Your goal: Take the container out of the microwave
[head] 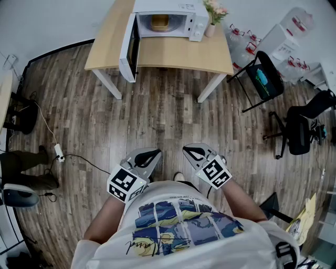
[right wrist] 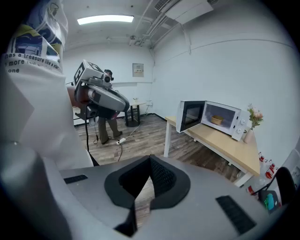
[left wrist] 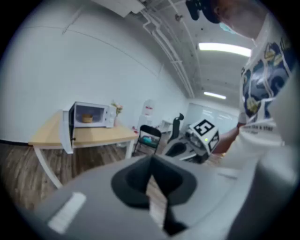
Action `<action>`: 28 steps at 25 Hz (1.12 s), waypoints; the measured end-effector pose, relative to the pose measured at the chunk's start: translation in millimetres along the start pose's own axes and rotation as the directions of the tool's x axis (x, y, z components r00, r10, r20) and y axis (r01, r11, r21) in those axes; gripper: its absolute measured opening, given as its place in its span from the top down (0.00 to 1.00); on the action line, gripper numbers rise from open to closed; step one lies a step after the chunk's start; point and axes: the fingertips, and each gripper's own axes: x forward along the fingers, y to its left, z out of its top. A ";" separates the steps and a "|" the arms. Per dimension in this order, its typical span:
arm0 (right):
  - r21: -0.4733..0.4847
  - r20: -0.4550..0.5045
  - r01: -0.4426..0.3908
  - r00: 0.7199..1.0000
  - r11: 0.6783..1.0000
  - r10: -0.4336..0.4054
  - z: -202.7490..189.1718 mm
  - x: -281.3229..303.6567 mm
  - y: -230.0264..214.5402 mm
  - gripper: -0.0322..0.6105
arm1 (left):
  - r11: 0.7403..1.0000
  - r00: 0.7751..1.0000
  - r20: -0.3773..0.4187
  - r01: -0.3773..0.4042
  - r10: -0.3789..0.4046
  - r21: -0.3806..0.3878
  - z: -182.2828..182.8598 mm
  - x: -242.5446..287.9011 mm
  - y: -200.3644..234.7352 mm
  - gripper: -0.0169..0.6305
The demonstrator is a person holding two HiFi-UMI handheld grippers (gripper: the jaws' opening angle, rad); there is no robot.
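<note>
A white microwave [head: 173, 18] stands on a wooden table [head: 173, 55] far ahead, its door [head: 129, 48] swung open to the left. Inside sits a yellowish container [head: 160, 22], also seen small in the left gripper view [left wrist: 87, 119] and the right gripper view [right wrist: 216, 120]. Both grippers are held close to my body, well short of the table. My left gripper [head: 156, 153] [left wrist: 151, 159] has its tips together, with nothing in it. My right gripper [head: 187, 151] [right wrist: 150, 158] is likewise shut and holds nothing.
A vase of flowers [head: 212, 16] stands beside the microwave. To the right are water bottles [head: 241, 39], a black folding chair [head: 262, 79] and an office chair [head: 302, 126]. A power strip with cable [head: 59, 153] lies on the wood floor at left, near another person's legs [head: 21, 163].
</note>
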 end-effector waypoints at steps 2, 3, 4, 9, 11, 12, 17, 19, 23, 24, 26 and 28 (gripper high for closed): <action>0.001 0.000 0.011 1.000 1.000 -0.011 23.2 26.3 -1.3 0.94 | 0.999 1.000 0.010 0.010 -0.010 0.033 12.1 -17.1 29.6 0.96; -0.003 0.000 0.016 1.000 1.000 -0.016 35.4 39.2 -2.1 0.94 | 0.999 1.000 0.013 0.015 -0.015 0.045 16.8 -25.8 44.6 0.96; -0.010 0.000 0.021 1.000 1.000 -0.021 48.1 51.7 -3.0 0.94 | 0.998 1.000 0.013 0.020 -0.021 0.054 20.1 -34.5 59.5 0.96; -0.003 0.015 0.080 0.997 0.997 -0.080 103.5 104.6 -16.6 0.94 | 0.995 0.998 -0.011 0.059 -0.058 0.082 23.9 -72.0 130.2 0.96; 0.019 0.017 0.115 0.993 0.993 -0.115 116.7 122.1 -25.8 0.94 | 0.994 0.997 -0.020 0.070 -0.069 0.087 24.6 -81.0 157.1 0.96; 0.028 0.015 0.129 0.991 0.991 -0.130 122.1 129.0 -30.1 0.94 | 0.994 0.997 -0.020 0.072 -0.070 0.084 25.5 -84.3 169.0 0.96; -0.003 -0.019 0.169 0.985 0.986 -0.169 136.9 150.5 -69.1 0.94 | 0.997 0.998 0.021 0.061 -0.063 0.051 37.2 -83.8 211.3 0.96; -0.020 -0.034 0.180 0.983 0.983 -0.181 138.6 161.1 -98.0 0.94 | 0.998 0.998 0.042 0.042 -0.044 0.045 45.5 -79.2 227.6 0.96; -0.060 -0.045 0.204 0.977 0.977 -0.207 145.6 186.1 -168.8 0.94 | 0.999 0.997 0.071 -0.031 0.030 0.011 61.8 -74.0 267.2 0.96; -0.079 -0.051 0.208 0.976 0.975 -0.213 147.9 194.0 -189.7 0.94 | 0.999 0.996 0.069 -0.053 0.054 -0.006 65.0 -71.1 279.4 0.96; -0.135 -0.076 0.208 0.973 0.969 -0.219 152.1 210.1 -231.4 0.93 | 0.995 0.993 0.062 -0.096 0.098 -0.031 72.9 -62.9 301.6 0.96; -0.183 -0.090 0.195 0.973 0.964 -0.214 157.0 226.3 -270.2 0.92 | 0.990 0.988 0.060 -0.137 0.139 -0.035 84.5 -53.1 319.9 0.96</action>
